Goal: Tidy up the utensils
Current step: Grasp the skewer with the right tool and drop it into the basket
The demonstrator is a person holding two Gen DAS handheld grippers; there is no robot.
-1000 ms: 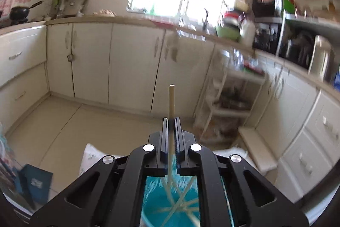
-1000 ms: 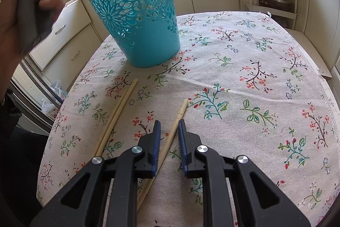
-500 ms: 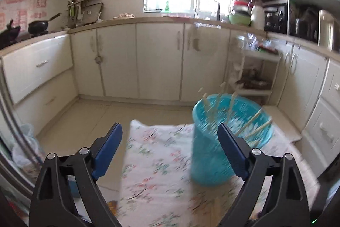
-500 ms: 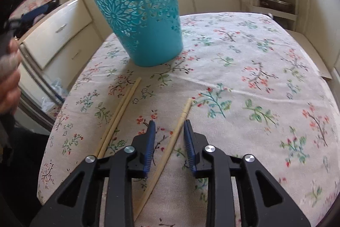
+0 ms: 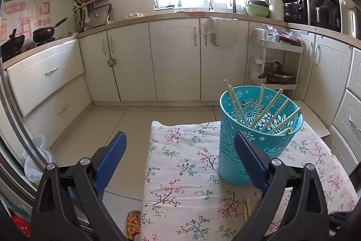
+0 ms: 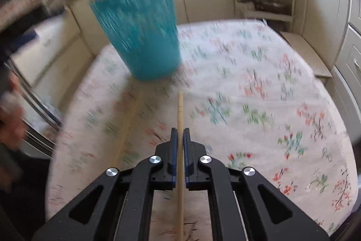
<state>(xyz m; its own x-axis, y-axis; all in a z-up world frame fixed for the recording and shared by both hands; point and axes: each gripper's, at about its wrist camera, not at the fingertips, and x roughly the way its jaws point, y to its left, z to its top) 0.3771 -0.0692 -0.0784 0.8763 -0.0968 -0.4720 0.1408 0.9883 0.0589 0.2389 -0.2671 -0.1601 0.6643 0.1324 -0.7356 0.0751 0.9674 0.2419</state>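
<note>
A teal cut-out basket stands on the flowered tablecloth with several wooden chopsticks leaning inside it. My left gripper hangs left of and nearer than the basket, its jaws opening wide with nothing between them. Ends of loose chopsticks lie on the cloth near it. In the blurred right wrist view my right gripper is shut on one chopstick, which points toward the basket. More chopsticks lie to its left on the cloth.
White kitchen cabinets and a tiled floor lie beyond the table's far edge. A white rack with a pot stands behind the basket. A person's hand shows at the left edge of the right wrist view.
My left gripper let go of its chopstick over the basket, opened wide and drew back to the left. My right gripper closed on the chopstick between its fingers and lifted it off the cloth.
</note>
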